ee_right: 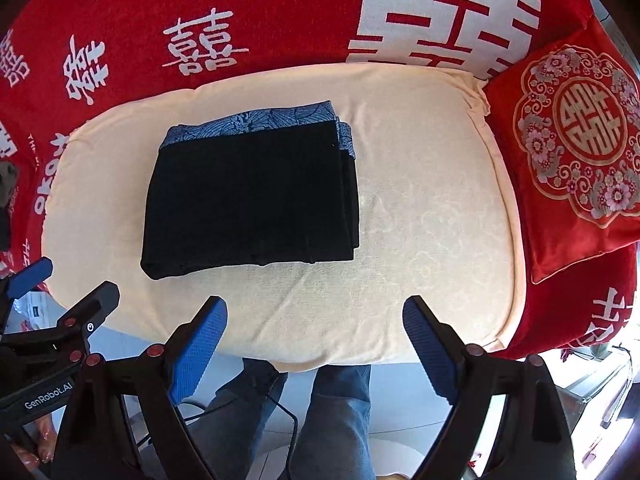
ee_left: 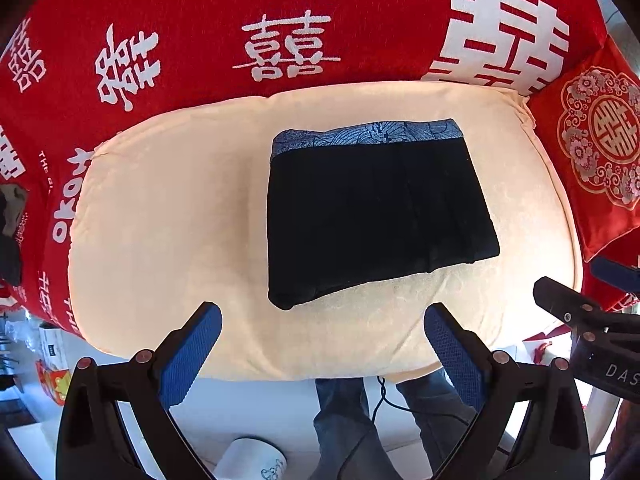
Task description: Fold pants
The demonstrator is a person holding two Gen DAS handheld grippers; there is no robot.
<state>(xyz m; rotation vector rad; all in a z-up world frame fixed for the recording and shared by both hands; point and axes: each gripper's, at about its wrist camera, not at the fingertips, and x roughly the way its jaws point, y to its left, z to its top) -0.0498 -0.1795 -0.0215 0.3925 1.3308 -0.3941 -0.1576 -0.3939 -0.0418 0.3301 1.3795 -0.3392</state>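
Observation:
The black pants [ee_left: 376, 216] lie folded into a compact rectangle on the cream cushion [ee_left: 168, 208], with a blue patterned waistband along the far edge. They also show in the right wrist view [ee_right: 252, 196] on the cushion [ee_right: 432, 208]. My left gripper [ee_left: 322, 320] is open and empty, held above the cushion's near edge, short of the pants. My right gripper [ee_right: 314, 314] is open and empty, also at the near edge, to the right of the pants. Each gripper shows at the edge of the other's view.
A red blanket [ee_left: 200, 20] with white characters covers the sofa behind. A red embroidered pillow [ee_right: 576, 140] sits at the right. The person's jeans-clad legs [ee_right: 340, 412] and a black cable are below. A dark object [ee_left: 12, 208] lies at the far left.

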